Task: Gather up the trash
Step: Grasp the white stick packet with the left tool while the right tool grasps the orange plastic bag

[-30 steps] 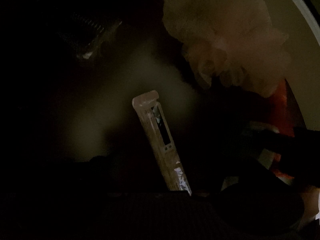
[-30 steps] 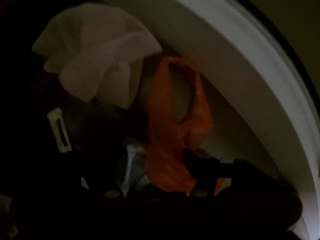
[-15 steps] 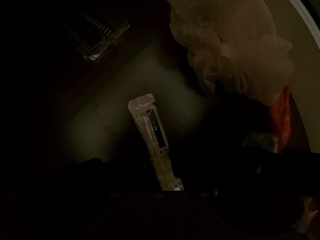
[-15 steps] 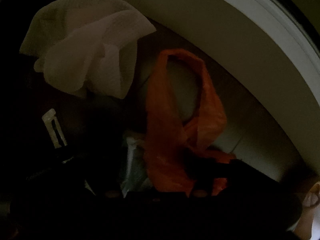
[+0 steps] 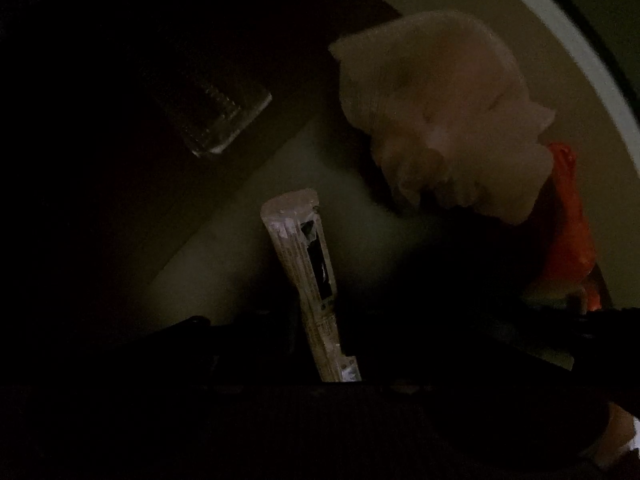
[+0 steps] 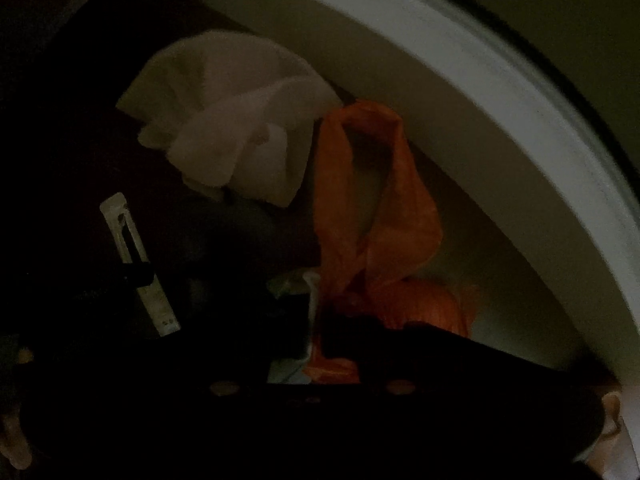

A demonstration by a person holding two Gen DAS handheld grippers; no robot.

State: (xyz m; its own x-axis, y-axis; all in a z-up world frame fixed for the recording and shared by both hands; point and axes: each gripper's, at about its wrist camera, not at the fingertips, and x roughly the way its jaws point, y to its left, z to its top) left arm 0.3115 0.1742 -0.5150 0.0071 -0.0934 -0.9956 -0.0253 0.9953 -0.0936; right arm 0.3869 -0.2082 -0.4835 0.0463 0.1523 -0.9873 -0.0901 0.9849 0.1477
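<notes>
Pretty dark in here. Biggest thing is the pale curved bin rim [image 6: 520, 92] sweeping across the far right. Inside it, a crumpled white paper towel [image 5: 436, 108] sits far from both tongs. The right tongs [image 6: 320, 344] have just been closing and are clenched on an orange plastic bag [image 6: 372, 208]. The left tongs [image 5: 336, 356] have also been closing, now grasping a slim sachet wrapper [image 5: 308, 276] standing upright.
</notes>
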